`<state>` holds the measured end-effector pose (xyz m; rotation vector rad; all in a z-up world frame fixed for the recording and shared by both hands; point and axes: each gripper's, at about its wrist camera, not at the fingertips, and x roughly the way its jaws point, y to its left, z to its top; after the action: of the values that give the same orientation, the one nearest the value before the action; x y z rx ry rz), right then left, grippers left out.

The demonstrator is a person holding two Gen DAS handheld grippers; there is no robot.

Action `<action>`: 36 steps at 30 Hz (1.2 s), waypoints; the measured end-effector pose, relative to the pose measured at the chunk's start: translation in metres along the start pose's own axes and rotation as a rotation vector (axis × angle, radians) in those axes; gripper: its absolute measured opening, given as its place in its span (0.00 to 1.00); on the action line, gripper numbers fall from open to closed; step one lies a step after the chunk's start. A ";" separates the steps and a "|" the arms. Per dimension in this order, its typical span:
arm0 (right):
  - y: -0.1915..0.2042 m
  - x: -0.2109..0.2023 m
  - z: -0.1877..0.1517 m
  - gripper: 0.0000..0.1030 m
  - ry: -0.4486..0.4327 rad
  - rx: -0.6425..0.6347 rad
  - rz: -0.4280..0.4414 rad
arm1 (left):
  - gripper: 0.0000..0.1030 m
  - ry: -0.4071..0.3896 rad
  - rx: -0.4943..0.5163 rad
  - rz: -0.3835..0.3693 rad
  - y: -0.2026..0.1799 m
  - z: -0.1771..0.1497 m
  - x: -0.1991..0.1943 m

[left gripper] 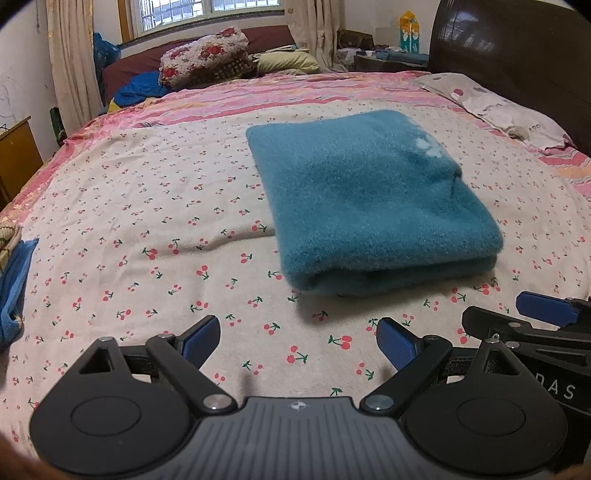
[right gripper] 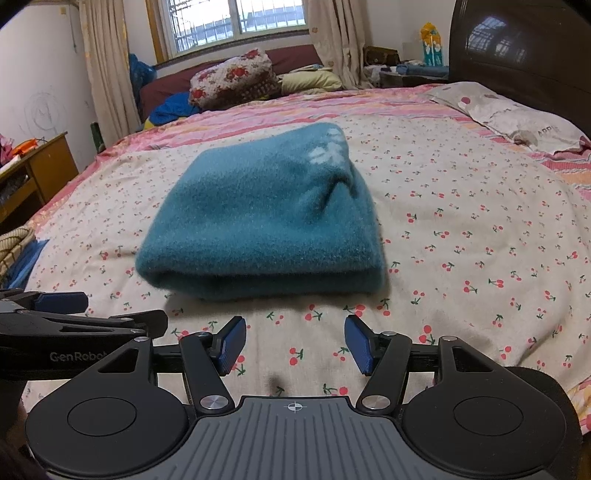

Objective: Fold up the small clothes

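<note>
The teal garment (right gripper: 258, 218) lies folded on the bed (right gripper: 461, 229), straight ahead of the right tool (right gripper: 295, 343); the left tool (left gripper: 297, 343) sits leftward. Both tools gape, gripping nothing; right looks nearer

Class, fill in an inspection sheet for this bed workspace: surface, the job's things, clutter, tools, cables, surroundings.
Surface: cherry-print sheet covers the bed, lightly wrinkled.
Job's things: teal fleece garment lies folded on the sheet, fold edge toward the cameras, touched by neither tool.
Clutter: blue cloth at the sheet's left edge; floral bundle and pillow at the far side.
Tools: left tool open, empty, short of the garment; right tool open, empty, beside it.
Cables: nothing seen.
Surroundings: window, curtains, dark headboard, wooden desk.
</note>
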<state>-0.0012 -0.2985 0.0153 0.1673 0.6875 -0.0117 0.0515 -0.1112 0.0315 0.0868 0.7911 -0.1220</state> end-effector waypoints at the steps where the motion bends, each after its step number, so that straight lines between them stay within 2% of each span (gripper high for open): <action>1: 0.000 0.000 0.000 0.58 0.000 0.000 0.000 | 0.94 -0.002 0.001 0.002 0.000 0.000 0.000; 36: 0.000 0.000 0.000 0.58 0.003 -0.002 0.003 | 0.94 -0.021 0.012 0.017 -0.001 0.000 -0.002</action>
<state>-0.0010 -0.2982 0.0149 0.1667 0.6904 -0.0079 0.0499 -0.1117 0.0333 0.1032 0.7690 -0.1111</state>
